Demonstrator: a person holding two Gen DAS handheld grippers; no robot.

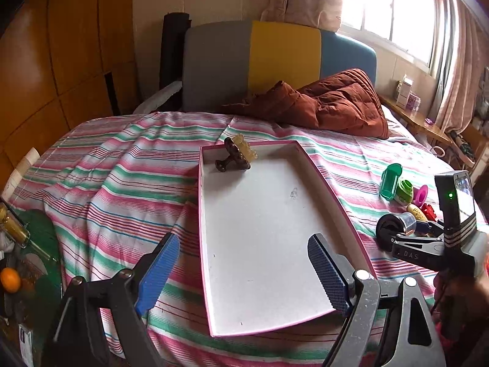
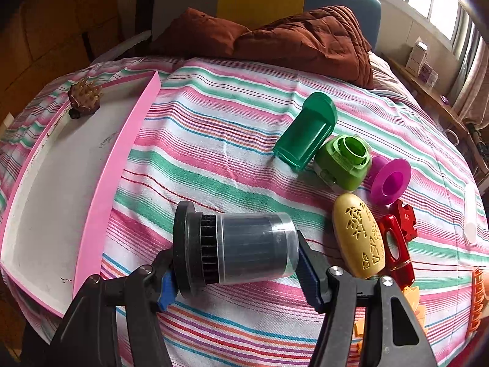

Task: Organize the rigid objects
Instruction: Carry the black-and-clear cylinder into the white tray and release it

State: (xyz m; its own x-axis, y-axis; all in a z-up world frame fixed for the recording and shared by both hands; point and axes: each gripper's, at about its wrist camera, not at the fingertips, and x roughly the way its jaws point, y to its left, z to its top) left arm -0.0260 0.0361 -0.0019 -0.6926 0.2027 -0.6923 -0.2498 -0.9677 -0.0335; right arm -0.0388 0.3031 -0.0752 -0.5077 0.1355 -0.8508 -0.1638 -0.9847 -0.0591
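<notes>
A pink-edged white tray (image 1: 336, 202) lies on the striped bed; it also shows in the right wrist view (image 2: 122, 159). A brown bristle brush (image 1: 235, 156) lies in its far corner, also seen from the right wrist (image 2: 84, 99). My left gripper (image 1: 247, 272) is open and empty over the tray's near end. My right gripper (image 2: 235, 278) is shut on a dark cylinder with a clear cap (image 2: 238, 247), holding it end to end just above the bed, right of the tray. From the left wrist the right gripper (image 1: 394, 238) and cylinder (image 1: 397, 226) show at the right.
Beside the cylinder lie a green container (image 2: 305, 131), a light green cap piece (image 2: 342, 162), a magenta funnel-shaped piece (image 2: 388, 180), a yellow carved oval (image 2: 360, 238) and a red piece (image 2: 397, 244). A rust-brown quilt (image 2: 290, 39) lies at the bed's head. A shelf (image 1: 421, 119) runs under the window.
</notes>
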